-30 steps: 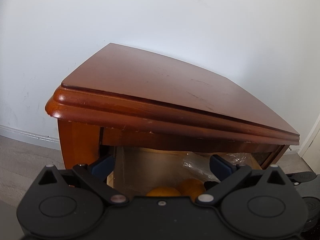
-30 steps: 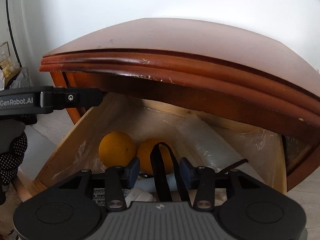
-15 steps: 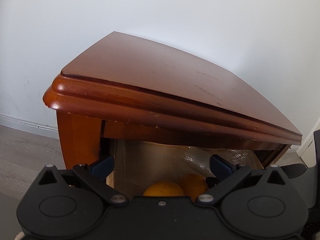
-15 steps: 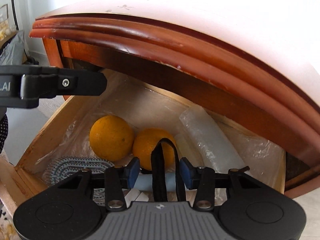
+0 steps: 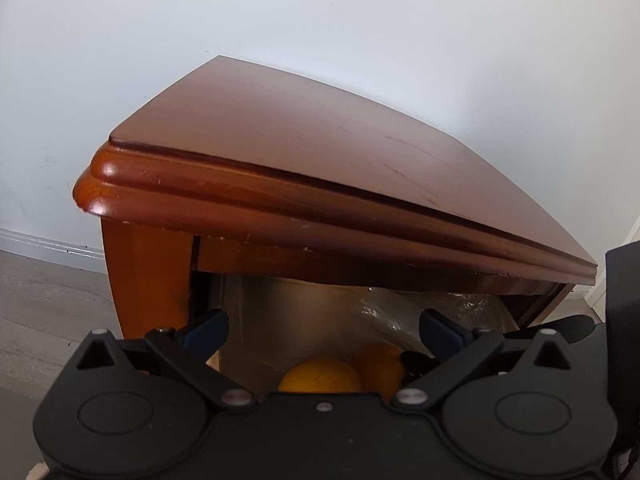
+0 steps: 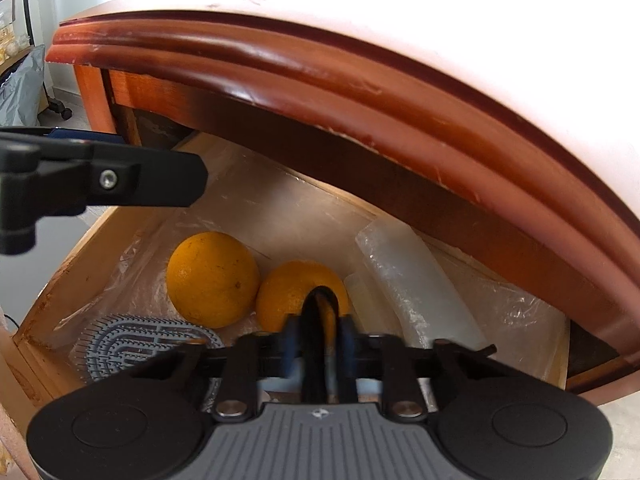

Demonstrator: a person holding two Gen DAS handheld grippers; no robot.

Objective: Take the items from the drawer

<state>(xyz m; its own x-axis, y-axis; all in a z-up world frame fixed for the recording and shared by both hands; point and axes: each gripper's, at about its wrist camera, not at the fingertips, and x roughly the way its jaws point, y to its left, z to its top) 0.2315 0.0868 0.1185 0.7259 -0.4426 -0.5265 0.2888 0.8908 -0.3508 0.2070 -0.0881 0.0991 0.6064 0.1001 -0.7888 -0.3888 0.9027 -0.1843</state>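
Observation:
The open drawer (image 6: pixel 100 248) of a red-brown wooden side table (image 6: pixel 320 80) holds two oranges (image 6: pixel 212 278) (image 6: pixel 288 296), a grey-blue comb-like brush (image 6: pixel 140 344) and a clear plastic package (image 6: pixel 416 292). My right gripper (image 6: pixel 318 340) is low in the drawer, shut on a black strap loop (image 6: pixel 318 308) in front of the right orange. My left gripper (image 5: pixel 324 328) is open and empty, held above the drawer's left part; one of its fingers (image 6: pixel 120 178) shows in the right wrist view. Both oranges (image 5: pixel 320 374) show low between its fingers.
The table top (image 5: pixel 320 140) overhangs the drawer closely. A white wall stands behind, grey floor (image 5: pixel 40 300) to the left. Clear plastic film (image 6: pixel 516 320) lines the drawer's right side. A grey bag (image 6: pixel 20 88) lies at far left.
My right gripper has closed its fingers around the black strap loop and dipped lower into the drawer. My left gripper has shifted slightly right, still open.

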